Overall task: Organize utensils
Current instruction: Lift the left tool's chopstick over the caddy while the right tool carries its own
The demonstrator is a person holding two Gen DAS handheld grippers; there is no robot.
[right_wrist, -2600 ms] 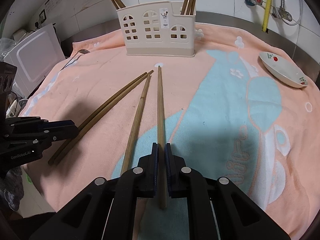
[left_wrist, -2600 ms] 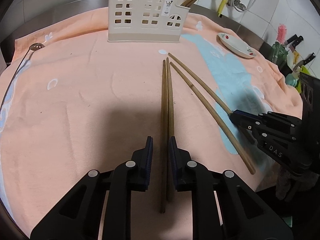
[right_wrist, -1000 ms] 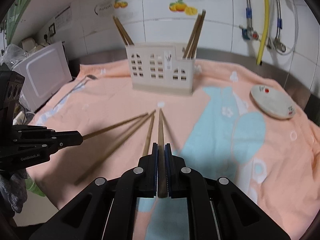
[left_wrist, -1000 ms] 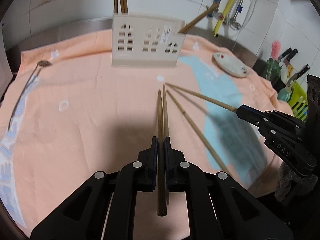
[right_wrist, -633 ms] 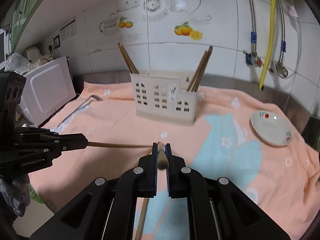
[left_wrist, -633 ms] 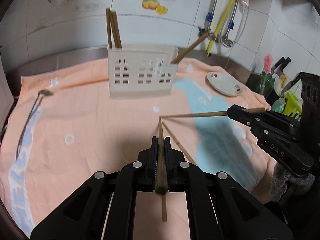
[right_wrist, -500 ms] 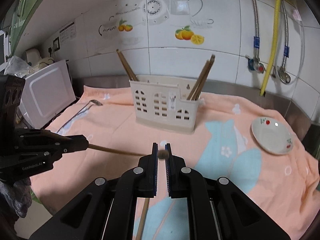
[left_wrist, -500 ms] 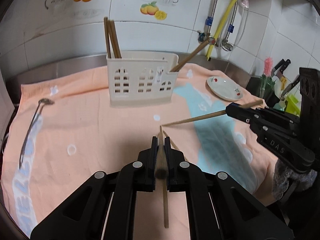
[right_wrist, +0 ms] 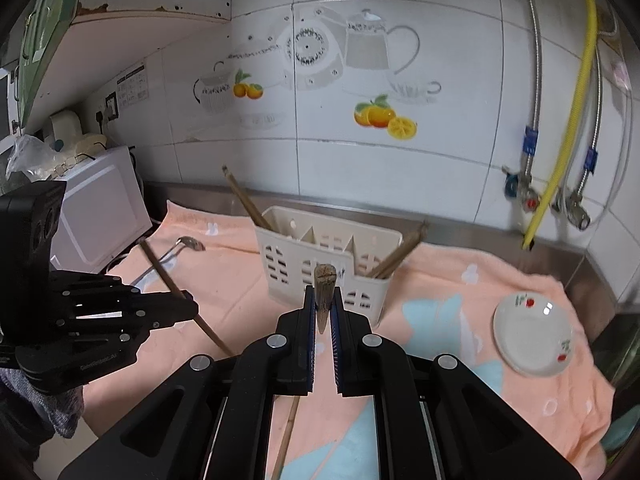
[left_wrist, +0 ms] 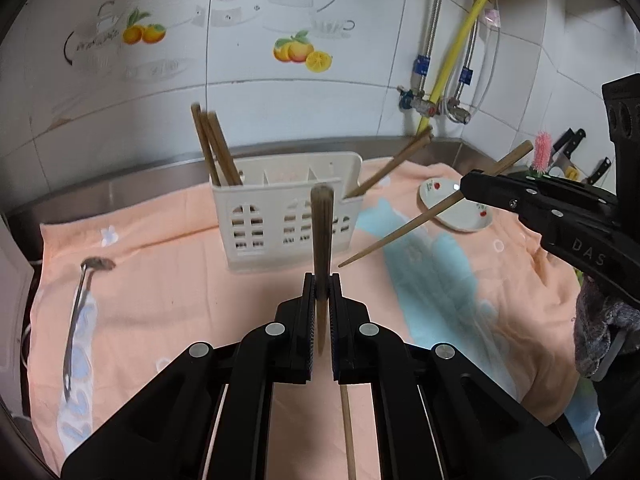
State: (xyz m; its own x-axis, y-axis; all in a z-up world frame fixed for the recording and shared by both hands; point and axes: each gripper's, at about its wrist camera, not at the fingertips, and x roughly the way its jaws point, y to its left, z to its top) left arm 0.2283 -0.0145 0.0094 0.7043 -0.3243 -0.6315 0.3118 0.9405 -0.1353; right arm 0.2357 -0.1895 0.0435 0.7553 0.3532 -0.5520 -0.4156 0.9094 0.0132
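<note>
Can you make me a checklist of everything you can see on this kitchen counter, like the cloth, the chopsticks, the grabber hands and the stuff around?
Surface: peach-orange towel with pale blue patches spread over a steel counter.
Job's things: cream plastic utensil caddy with window cut-outs holds brown chopsticks at both ends; one loose wooden chopstick lies on the towel.
Clutter: long metal ladle at the towel's left; small white dish with red print at the right.
Grippers: left gripper shut on a wooden chopstick; right gripper shut on another wooden chopstick.
Cables: yellow hose and braided metal hoses on the wall.
Surroundings: white tiles with fruit decals; white microwave; knives.
</note>
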